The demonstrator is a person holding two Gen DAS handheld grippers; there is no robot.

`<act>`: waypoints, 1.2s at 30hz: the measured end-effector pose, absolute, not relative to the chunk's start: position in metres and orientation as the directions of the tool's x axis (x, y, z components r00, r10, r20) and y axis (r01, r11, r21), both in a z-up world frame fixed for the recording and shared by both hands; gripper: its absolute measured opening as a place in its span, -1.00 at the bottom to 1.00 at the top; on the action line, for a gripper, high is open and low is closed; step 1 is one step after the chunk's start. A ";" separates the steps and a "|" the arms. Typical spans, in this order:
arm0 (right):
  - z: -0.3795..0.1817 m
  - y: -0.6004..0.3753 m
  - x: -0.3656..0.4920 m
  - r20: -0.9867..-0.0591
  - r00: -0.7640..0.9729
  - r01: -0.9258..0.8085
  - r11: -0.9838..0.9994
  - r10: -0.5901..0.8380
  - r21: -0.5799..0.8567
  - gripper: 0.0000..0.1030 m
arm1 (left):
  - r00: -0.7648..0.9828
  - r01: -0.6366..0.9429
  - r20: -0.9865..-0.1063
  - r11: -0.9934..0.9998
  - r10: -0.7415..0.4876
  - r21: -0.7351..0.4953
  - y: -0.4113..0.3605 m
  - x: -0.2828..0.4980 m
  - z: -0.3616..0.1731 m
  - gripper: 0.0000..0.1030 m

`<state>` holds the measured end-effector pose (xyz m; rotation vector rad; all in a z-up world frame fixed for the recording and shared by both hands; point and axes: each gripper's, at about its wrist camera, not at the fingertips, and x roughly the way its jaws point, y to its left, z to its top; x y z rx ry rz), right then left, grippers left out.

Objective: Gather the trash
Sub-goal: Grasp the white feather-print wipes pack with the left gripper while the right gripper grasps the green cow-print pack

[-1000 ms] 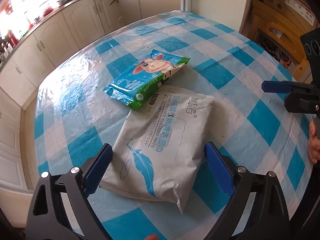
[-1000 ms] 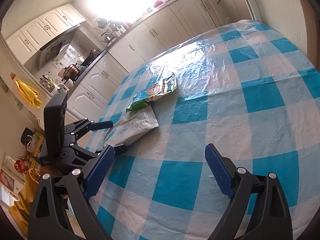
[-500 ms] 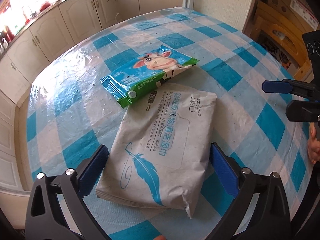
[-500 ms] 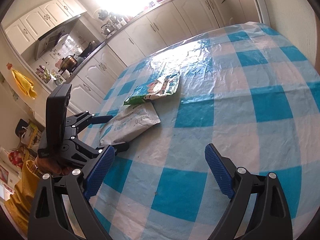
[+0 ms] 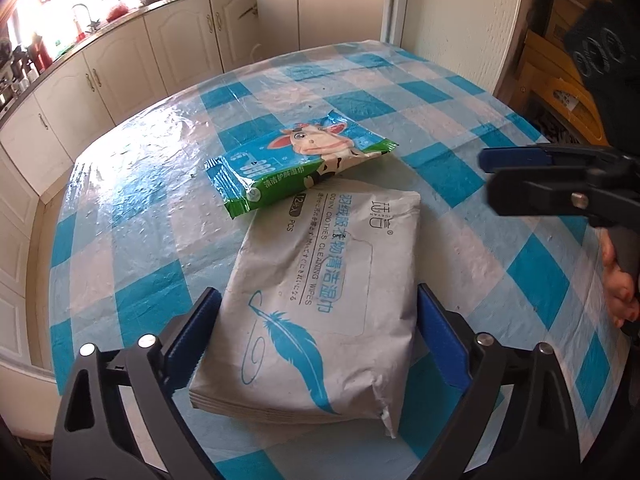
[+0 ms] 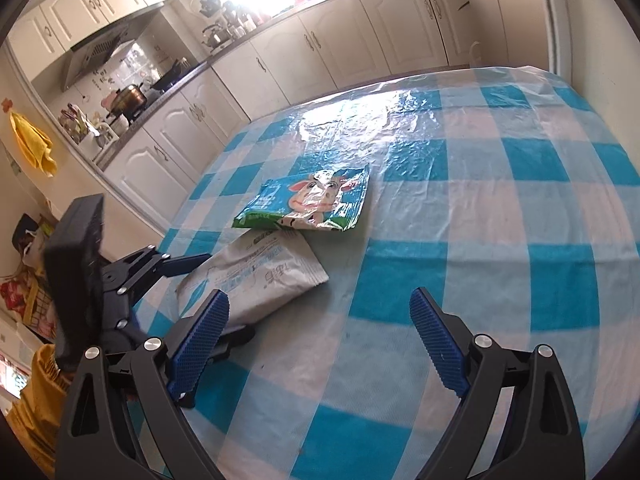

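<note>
While sunlight glares off the plastic-covered blue-and-white check cloth, the left tool [image 5: 316, 344] straddles a grey wet-wipe packet [image 5: 320, 304] on the desk [image 5: 132, 216], its blue pads spread wide along the packet's two long sides; whether they touch it is hard to tell. The packet, printed with a blue feather, lies flat and looks sealed, its contents hidden. At its 12 o'clock end a green wipe packet [image 5: 296, 164] with a cartoon cow rests partly on top of it, also closed.

From the right wrist camera, the right tool [image 6: 320, 344] hangs above the cloth with its pads wide apart and nothing between them; the grey packet [image 6: 256, 276] sits at about 10 o'clock from it, the green one [image 6: 312, 204] toward 11. White kitchen cabinets [image 6: 328, 52] line the far wall, where a pot [image 6: 130, 98] stands on the stove.
</note>
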<state>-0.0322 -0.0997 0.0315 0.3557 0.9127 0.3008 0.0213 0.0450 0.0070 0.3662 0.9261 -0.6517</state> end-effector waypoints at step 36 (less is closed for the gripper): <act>0.020 -0.033 0.085 -0.838 0.363 -0.681 0.730 0.407 0.059 0.77 | 0.632 0.204 -0.704 0.946 -0.324 -0.252 0.183 -0.034 0.049 0.59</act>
